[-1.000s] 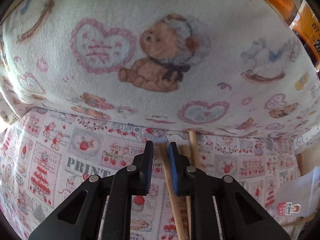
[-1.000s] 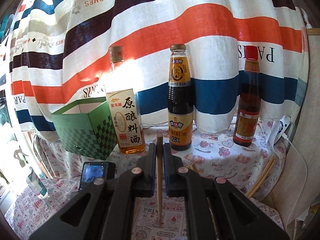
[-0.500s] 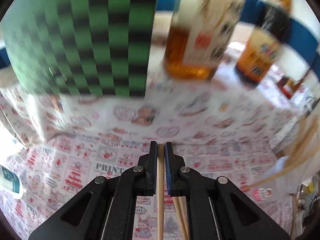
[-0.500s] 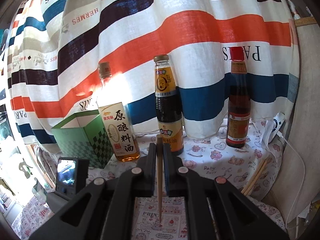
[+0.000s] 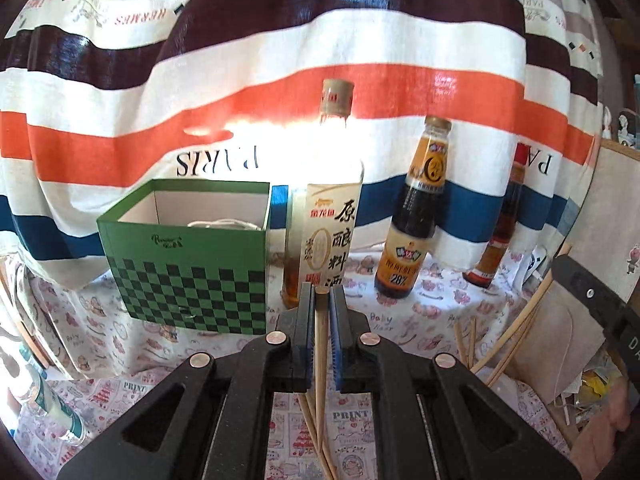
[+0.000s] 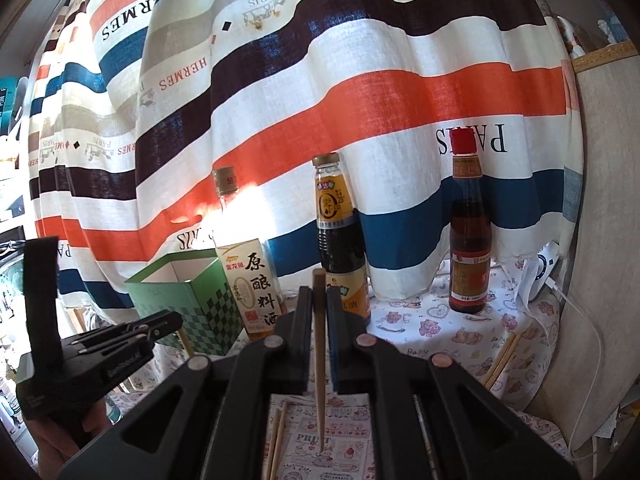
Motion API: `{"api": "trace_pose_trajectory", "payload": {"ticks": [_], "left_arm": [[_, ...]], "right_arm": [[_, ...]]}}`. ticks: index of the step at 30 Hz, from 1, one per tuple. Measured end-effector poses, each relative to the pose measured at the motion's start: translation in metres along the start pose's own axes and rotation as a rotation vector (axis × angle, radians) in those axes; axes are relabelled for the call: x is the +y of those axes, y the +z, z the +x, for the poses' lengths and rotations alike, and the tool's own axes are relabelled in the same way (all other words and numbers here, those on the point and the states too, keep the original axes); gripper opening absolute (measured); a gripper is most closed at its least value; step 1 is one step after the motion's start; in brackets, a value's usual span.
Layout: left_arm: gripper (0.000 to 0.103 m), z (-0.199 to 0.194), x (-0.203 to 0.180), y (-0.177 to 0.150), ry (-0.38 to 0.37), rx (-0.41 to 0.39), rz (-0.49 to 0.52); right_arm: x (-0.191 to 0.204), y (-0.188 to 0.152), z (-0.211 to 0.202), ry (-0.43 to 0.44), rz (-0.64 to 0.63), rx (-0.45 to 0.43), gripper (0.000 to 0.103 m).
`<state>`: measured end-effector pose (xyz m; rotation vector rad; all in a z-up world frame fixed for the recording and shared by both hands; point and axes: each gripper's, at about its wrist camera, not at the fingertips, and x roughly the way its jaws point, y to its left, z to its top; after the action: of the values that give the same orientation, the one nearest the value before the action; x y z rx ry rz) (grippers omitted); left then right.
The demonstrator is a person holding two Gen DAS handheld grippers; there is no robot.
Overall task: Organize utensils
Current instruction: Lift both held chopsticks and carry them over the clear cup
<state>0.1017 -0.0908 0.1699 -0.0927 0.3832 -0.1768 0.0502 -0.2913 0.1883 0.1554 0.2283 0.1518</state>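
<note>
In the left wrist view: my left tool point(image 5: 320, 300), black with blue ribbed pads, is clamped on a pale wooden chopstick point(image 5: 320, 344) that runs back between the jaws and reaches just past their tips. Ahead stands an open green checkered cardboard box point(image 5: 188, 268) on the printed tabletop point(image 5: 400, 320). To its right are a clear bottle of amber cooking wine with a white label point(image 5: 328, 220), then a dark sauce bottle with a gold label point(image 5: 416, 216). More loose wooden chopsticks point(image 5: 504, 336) lean at the right edge. A striped curtain point(image 5: 280, 60) hangs behind.

In the right wrist view: my right tool point(image 6: 319, 296) is clamped on a darker brown wooden chopstick point(image 6: 319, 356), its tapered point hanging toward the tabletop. A red-capped bottle of brown liquid point(image 6: 470, 236) stands to the right. My left tool appears at the lower left, near the green box.
</note>
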Motion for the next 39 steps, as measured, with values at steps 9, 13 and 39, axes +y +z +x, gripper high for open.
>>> {"api": "trace_pose_trajectory", "payload": {"ticks": [9,13,39], "left_arm": [[0.006,-0.046,-0.006,0.001,-0.035,-0.274,-0.016],[0.006,-0.055,-0.033,0.003,-0.082,-0.325,0.028],[0.006,-0.048,-0.139,-0.021,-0.265,-0.383,0.137]], "right_arm": [[-0.009,0.001,-0.020,0.004,0.006,-0.064,0.006],[-0.020,0.002,-0.037,-0.041,-0.062,-0.126,0.006],[-0.122,0.002,-0.026,-0.118,0.131,-0.132,0.006]]}}
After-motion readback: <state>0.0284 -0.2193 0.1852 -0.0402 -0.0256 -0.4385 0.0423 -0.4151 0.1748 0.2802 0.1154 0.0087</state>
